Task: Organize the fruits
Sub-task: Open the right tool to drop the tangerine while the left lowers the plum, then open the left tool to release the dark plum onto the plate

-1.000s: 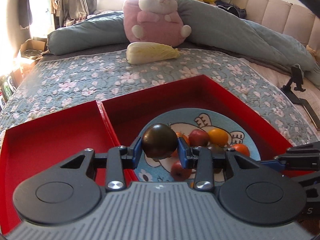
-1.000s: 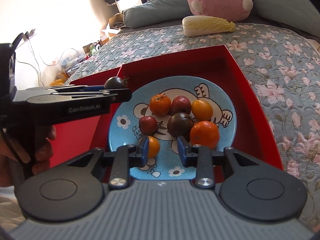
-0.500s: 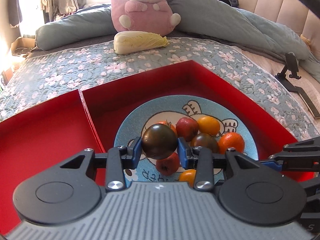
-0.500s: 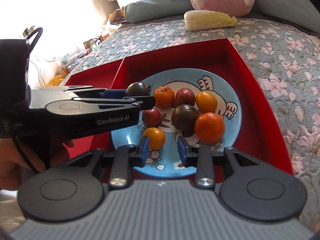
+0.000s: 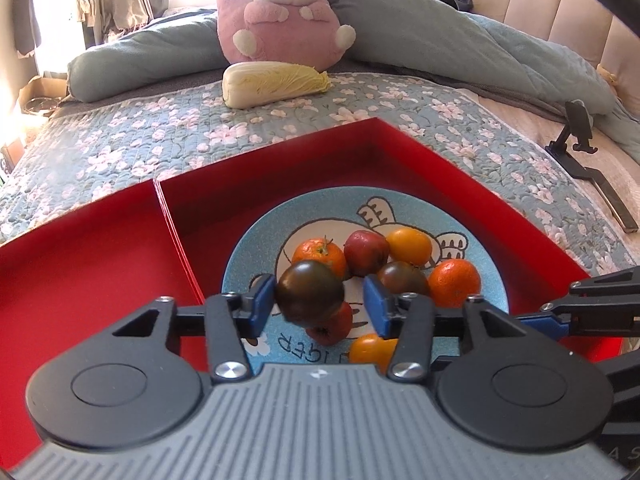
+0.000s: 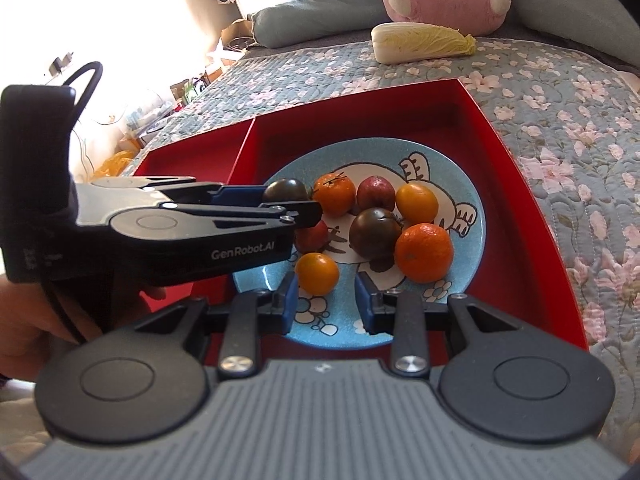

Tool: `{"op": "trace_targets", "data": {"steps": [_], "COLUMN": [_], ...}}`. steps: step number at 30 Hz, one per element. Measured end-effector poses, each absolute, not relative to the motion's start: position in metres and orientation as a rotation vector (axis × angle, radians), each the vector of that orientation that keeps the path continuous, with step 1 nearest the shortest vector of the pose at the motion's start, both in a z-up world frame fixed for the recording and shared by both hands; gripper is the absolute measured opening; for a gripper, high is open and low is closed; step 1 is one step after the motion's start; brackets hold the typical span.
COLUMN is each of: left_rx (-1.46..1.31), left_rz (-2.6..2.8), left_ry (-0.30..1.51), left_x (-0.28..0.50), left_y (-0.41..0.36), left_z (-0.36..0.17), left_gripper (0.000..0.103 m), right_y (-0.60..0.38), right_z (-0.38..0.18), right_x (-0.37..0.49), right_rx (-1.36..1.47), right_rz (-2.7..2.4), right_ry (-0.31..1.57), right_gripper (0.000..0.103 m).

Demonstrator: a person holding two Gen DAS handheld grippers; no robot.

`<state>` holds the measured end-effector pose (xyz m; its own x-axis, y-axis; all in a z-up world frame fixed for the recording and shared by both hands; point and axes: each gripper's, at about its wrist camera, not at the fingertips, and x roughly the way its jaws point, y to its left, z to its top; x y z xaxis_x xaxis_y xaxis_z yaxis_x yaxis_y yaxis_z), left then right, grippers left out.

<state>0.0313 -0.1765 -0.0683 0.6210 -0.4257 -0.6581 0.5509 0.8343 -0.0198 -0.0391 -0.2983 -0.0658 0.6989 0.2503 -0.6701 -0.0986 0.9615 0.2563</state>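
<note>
A blue cartoon plate (image 5: 248, 264) (image 6: 472, 216) lies in the right compartment of a red tray (image 5: 80, 264) (image 6: 532, 216) and holds several tomatoes and oranges. My left gripper (image 5: 320, 304) (image 6: 296, 204) is over the plate's left part. Its jaws have opened: a gap shows between the right pad (image 5: 374, 306) and the dark tomato (image 5: 310, 294) (image 6: 286, 190), which still touches the left pad. My right gripper (image 6: 326, 300) is open and empty above the plate's near edge, just behind a small orange tomato (image 6: 317, 273).
The tray lies on a floral quilt (image 5: 160, 140). A napa cabbage (image 5: 272, 84) (image 6: 420, 42) and a pink plush rabbit (image 5: 280, 12) sit behind it. A black phone stand (image 5: 580, 148) lies at the right. The tray's left compartment (image 6: 188, 160) holds nothing visible.
My left gripper carried the dark tomato right, from the tray divider to over the plate, and its jaws have now widened. My right gripper stayed open near the plate's near edge.
</note>
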Motion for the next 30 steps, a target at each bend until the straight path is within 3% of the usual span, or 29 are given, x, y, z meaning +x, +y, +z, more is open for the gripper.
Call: {"op": "trace_targets", "data": {"steps": [6, 16, 30], "left_rx": [0.179, 0.141, 0.127], "left_rz": [-0.588, -0.551, -0.464], "left_ry": [0.688, 0.620, 0.655], "left_x": [0.017, -0.018, -0.050], "left_y": [-0.175, -0.167, -0.147], "left_z": [-0.060, -0.037, -0.028], "left_gripper": [0.064, 0.098, 0.102], "right_y": [-0.297, -0.294, -0.298], "right_z": [-0.059, -0.049, -0.042], "right_x": [-0.044, -0.059, -0.083], "right_rx": [0.197, 0.172, 0.163], "right_rz": [0.200, 0.212, 0.213], "right_ry": [0.764, 0.759, 0.776], "right_gripper": [0.035, 0.035, 0.035]}}
